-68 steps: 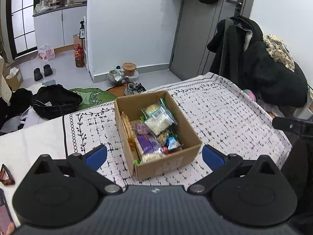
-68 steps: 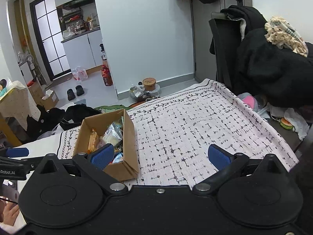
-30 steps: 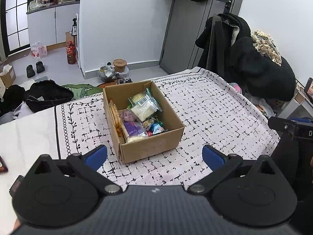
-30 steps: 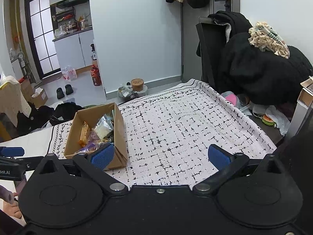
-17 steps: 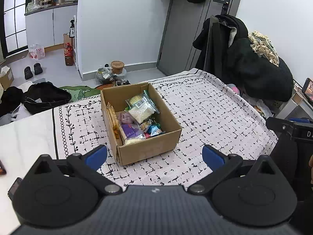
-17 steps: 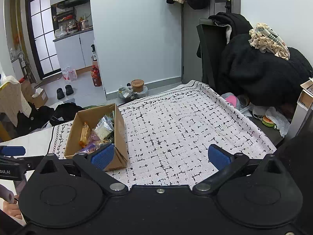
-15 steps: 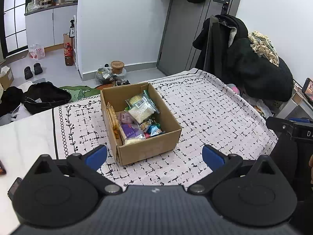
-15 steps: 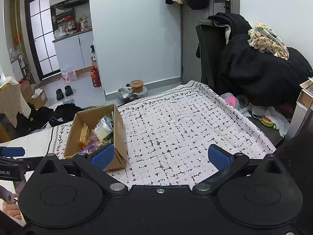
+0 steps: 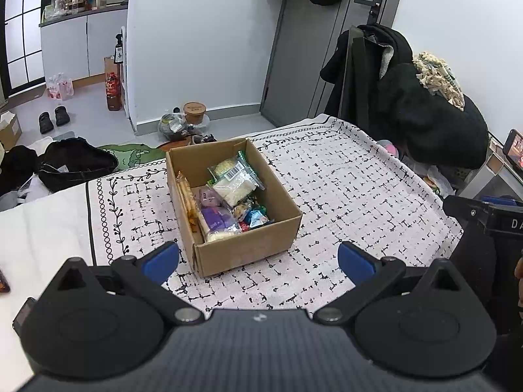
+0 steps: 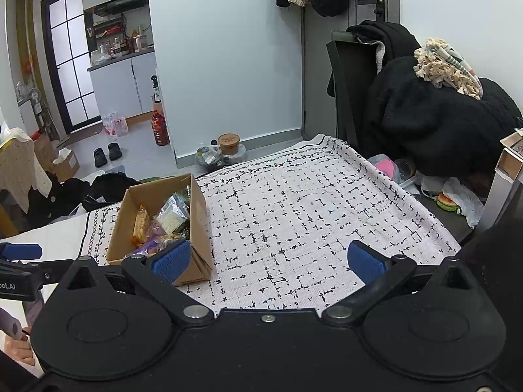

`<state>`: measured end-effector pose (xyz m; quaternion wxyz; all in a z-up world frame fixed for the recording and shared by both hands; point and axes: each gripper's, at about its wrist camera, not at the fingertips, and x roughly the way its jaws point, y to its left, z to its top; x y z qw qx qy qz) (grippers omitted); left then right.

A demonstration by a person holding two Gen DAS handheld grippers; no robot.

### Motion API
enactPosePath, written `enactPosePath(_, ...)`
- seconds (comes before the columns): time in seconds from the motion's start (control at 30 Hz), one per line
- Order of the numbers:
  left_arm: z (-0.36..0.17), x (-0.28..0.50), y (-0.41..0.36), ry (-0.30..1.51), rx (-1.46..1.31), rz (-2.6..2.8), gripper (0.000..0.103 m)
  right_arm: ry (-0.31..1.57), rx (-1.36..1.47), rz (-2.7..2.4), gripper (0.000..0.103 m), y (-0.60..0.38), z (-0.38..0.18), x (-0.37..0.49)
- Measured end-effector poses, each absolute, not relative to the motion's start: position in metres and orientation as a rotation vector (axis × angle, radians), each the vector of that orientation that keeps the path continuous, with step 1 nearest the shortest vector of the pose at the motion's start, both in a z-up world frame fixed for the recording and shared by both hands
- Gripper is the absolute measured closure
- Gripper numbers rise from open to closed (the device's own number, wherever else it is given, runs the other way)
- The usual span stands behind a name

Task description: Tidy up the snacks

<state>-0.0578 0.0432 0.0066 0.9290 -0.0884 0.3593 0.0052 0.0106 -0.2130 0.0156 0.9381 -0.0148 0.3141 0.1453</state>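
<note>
A: We hold our left gripper (image 9: 258, 259) above the near edge of the table, its blue pads spread wide with nothing between them. Ahead of it, the cardboard box (image 9: 248, 248) sits on the black-and-white patterned tablecloth (image 9: 343, 196).

B: Our right gripper (image 10: 268, 259) is likewise released, empty, over the same cloth. From this side the box (image 10: 201, 225) lies to the left, its near corner partly hidden behind the left blue pad (image 10: 171, 261).

A: The snacks are all inside the box: a clear bag of pale pieces with a barcode label (image 9: 235, 179), purple packets (image 9: 214, 215), a blue wrapper (image 9: 256, 217), and an orange packet (image 9: 186, 201) standing along the left wall.

B: We see that orange packet (image 10: 140, 223) from the right wrist too, leaning on the box's far wall. No snack lies loose on the cloth.

A: Behind the table, dark coats (image 9: 408, 107) are heaped on a chair, and a pair of black shoes (image 9: 50, 119) rests on the floor.
</note>
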Motion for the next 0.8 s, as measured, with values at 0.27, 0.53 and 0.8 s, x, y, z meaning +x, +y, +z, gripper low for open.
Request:
enactPosePath(0.27,0.0086,-0.0535,0.0401,0.727,-0.167,-0.003,0.0,0.642,-0.029,0.293,0.0,-0.2142,0.0156,0.0108)
enactPosePath(0.53,0.0111,-0.0527,0.0398,0.71,-0.156,-0.003,0.0,0.648,-0.029,0.292,0.0,-0.2147,0.0146,0.0121)
enactPosePath(0.8,0.0125,-0.0526,0.0389,0.698,-0.152,-0.013,0.0,0.646,-0.033,0.291,0.0,-0.2137,0.0128,0.0117)
